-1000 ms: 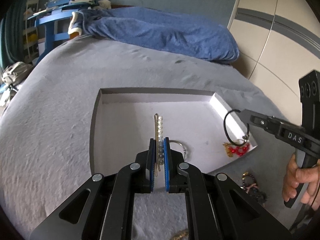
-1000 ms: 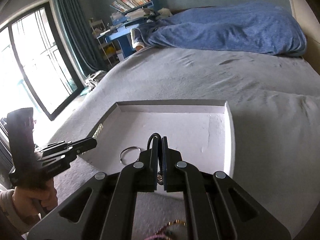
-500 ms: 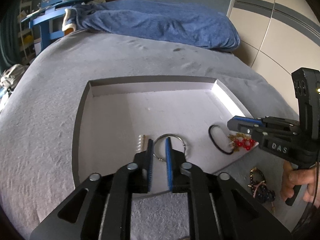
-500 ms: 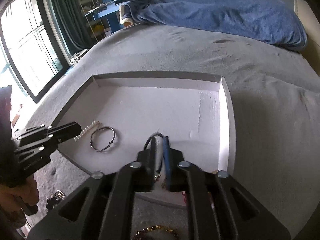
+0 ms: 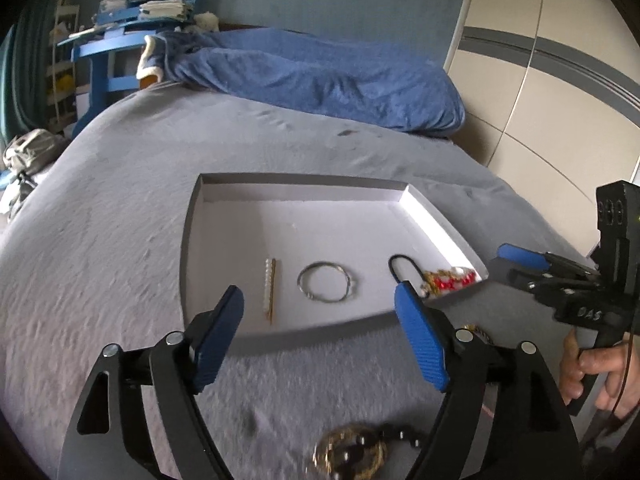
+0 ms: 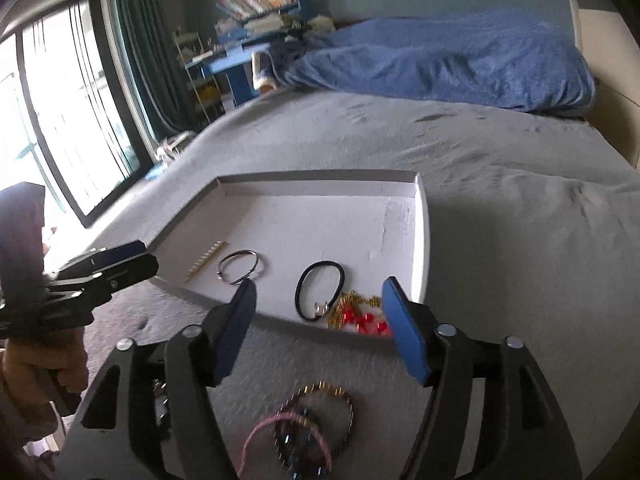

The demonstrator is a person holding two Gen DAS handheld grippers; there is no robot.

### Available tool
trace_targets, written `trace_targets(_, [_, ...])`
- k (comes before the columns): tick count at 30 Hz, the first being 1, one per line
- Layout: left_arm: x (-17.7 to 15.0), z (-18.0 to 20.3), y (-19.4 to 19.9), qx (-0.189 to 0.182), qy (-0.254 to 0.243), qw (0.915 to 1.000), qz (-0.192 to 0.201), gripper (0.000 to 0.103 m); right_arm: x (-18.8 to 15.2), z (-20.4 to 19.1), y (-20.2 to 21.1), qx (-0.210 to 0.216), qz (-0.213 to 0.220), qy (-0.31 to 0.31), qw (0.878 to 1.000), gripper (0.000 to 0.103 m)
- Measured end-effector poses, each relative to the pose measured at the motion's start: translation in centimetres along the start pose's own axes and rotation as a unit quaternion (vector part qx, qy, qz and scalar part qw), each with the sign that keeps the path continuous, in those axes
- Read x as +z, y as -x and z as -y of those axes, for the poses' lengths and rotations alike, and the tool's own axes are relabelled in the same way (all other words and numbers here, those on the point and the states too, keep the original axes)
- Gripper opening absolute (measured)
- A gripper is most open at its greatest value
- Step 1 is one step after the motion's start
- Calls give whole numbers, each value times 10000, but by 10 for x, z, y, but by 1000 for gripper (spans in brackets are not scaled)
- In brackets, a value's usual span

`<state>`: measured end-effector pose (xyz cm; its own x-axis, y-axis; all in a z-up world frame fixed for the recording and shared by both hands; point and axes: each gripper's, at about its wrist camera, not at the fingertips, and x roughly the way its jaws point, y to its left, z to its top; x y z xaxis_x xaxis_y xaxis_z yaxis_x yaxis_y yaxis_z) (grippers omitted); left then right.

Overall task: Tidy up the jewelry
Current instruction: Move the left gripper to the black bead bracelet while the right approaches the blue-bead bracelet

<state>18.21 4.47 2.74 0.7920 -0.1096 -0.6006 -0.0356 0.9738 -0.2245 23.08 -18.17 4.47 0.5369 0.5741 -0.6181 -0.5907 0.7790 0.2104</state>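
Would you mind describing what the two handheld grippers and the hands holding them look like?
Both grippers, left and right, are matte black linkages with silver pivot screws and ribbed blue finger pads. The right gripper's body reads "DAS" in white, with a thin cable beside it. The right hand and left hand are bare, no sleeves visible.

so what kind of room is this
Most likely a bedroom: the white tray sits on a grey bed with a rumpled blue duvet at its far end, and a blue bookshelf stands beyond.
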Motion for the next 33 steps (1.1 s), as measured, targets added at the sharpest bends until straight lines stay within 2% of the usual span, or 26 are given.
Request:
trace_targets(5, [-20,-6,14,-36,79,10000,-37,79,-22,8,20,-66,74,-213,9997,71])
trace_targets(14, [-58,-1,32,-330,46,9993,-189,79,-62,25,44,-89,56,-720,9974,71])
trace_targets(22, [-74,13,35,-360,-353,9982,-335,79,-89,19,47,-139,-82,-777,9968,71])
trace_targets(24, [-76,15,34,-331,-419,9978,-391,76,-91,19,46,-182,-88,-760,9969,71])
trace_targets(26, [-80,15,32,-271,-427,9976,-469,66,-93,18,47,-231,-40,-748,9969,71])
trace_targets(31, [-88,15,38,-189,-503,9970,-550,62,-96,13,48,-243,17,-633,9977,71])
trace_targets(33, [-90,14,38,-194,-529,9964,-637,57,-97,12,49,-225,16,-605,9979,71])
